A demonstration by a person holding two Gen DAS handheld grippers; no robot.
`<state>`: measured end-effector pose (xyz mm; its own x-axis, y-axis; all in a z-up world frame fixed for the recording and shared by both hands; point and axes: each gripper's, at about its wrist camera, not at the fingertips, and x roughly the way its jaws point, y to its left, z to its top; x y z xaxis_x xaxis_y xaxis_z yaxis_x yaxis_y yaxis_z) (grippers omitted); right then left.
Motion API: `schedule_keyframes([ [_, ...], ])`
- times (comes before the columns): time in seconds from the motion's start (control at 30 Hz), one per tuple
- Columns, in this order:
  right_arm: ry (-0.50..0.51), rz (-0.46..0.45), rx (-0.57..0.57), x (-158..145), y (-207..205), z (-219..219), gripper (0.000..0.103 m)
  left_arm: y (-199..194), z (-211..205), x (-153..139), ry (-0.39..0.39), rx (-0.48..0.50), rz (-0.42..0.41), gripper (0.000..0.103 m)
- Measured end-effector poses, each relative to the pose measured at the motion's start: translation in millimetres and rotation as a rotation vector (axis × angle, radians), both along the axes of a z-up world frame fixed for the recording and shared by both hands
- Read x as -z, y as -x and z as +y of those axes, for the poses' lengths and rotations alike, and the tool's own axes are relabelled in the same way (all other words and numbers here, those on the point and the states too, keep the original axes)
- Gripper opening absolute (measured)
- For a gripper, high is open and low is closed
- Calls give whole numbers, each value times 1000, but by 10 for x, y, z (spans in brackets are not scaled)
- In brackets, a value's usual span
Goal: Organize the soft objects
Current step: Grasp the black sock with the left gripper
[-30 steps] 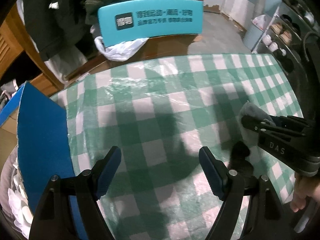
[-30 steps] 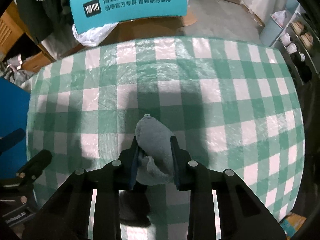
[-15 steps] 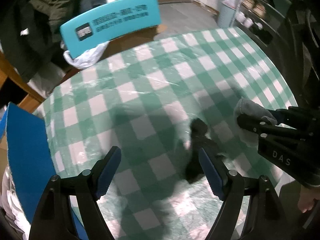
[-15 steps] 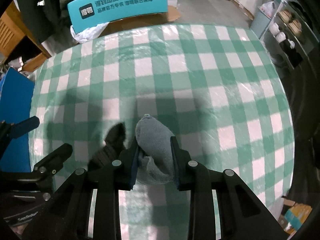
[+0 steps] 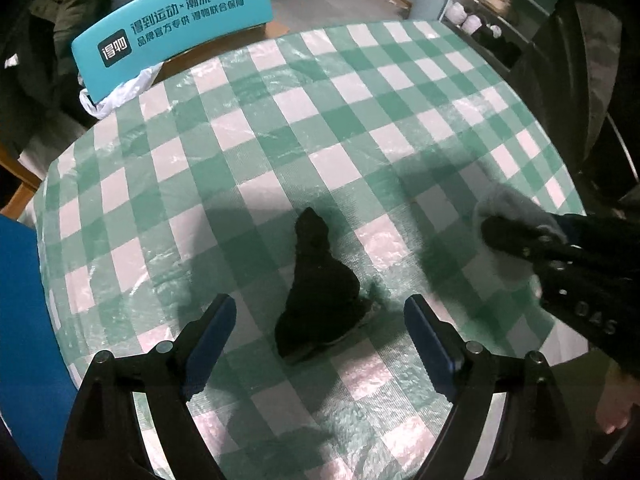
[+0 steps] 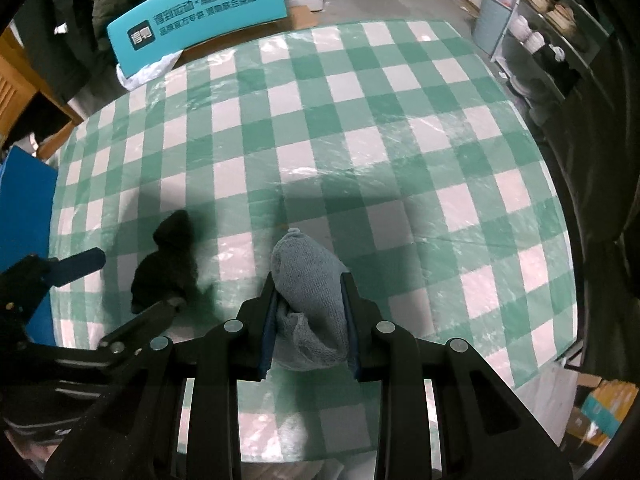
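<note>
The checked counter (image 6: pixel 400 120) lies bare across its far and right parts, open to a pass. Near left, a black sock (image 5: pixel 320 280) lies between the wide left tongs (image 5: pixel 320 320). A blue box (image 6: pixel 24 208) walls the left edge; a teal board (image 6: pixel 200 20) stands beyond the far edge.

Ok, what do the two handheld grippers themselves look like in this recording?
Both are matte black plastic frames with round silver screws. The left gripper has two fingers lined with blue pads. The right gripper is built the same, with blue pads, and its side carries raised letters reading roughly "DAS" in the left wrist view.
</note>
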<state>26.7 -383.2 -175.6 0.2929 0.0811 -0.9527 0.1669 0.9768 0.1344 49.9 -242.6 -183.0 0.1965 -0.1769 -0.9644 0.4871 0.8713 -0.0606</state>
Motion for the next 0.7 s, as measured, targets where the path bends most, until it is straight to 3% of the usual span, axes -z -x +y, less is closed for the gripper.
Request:
schedule_keyframes([
  [0.33,-14,3,-12,37,7,1,26,9,-52,195,-50,3,-6,84],
  [0.7,2,6,-48,62,-32,106,26,37,-47,177,-50,16,-32,36],
])
